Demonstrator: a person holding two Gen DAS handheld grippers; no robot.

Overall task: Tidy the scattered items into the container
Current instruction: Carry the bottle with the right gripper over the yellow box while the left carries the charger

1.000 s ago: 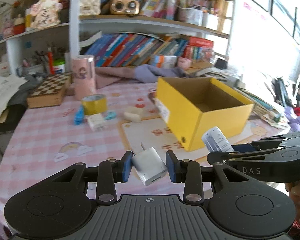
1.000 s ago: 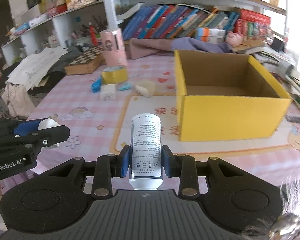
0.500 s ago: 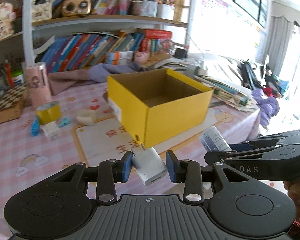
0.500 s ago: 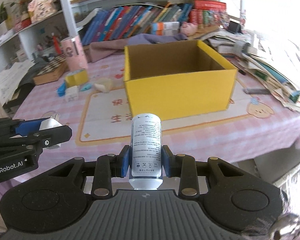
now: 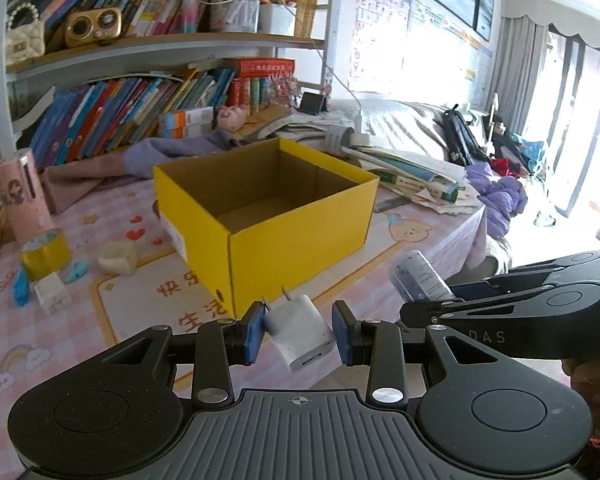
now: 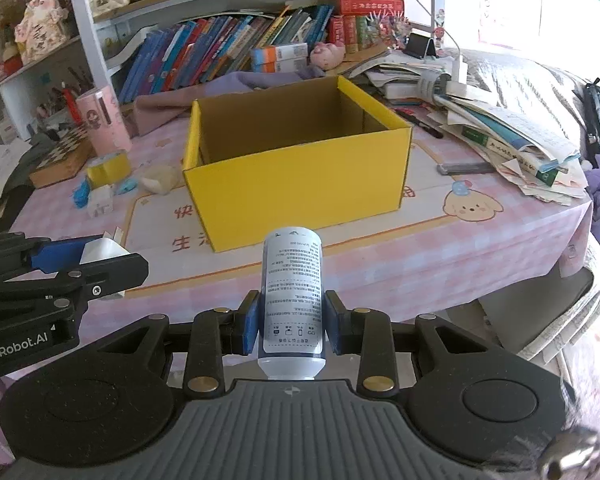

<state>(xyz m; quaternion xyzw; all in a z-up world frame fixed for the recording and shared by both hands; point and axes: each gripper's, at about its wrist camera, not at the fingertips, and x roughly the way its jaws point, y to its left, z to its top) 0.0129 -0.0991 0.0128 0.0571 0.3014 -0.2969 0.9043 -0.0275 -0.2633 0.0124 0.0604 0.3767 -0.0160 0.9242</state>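
Note:
An open yellow cardboard box [image 5: 300, 232] [image 6: 300, 196] stands on the pink checked tablecloth, and its inside looks bare. My left gripper [image 5: 298, 332] is shut on a white plug charger [image 5: 298, 330], held in the air short of the box's near corner. My right gripper [image 6: 292, 322] is shut on a white bottle with printed text [image 6: 293, 300], in front of the box's long side. In the left wrist view that bottle [image 5: 420, 276] shows at the right; in the right wrist view the charger [image 6: 100, 250] shows at the left.
Left of the box lie a yellow tape roll [image 5: 44, 254], a small white box [image 5: 52, 296], blue bits [image 5: 20, 292], a cream lump [image 5: 118, 258] and a pink tumbler [image 5: 24, 196]. A chessboard [image 6: 66, 156] lies behind. Books and papers [image 6: 500, 128] pile up right of the box.
Both grippers have swung rightward along the table's front with their loads. The yellow box has shifted left in both views and its corner now faces the left gripper.

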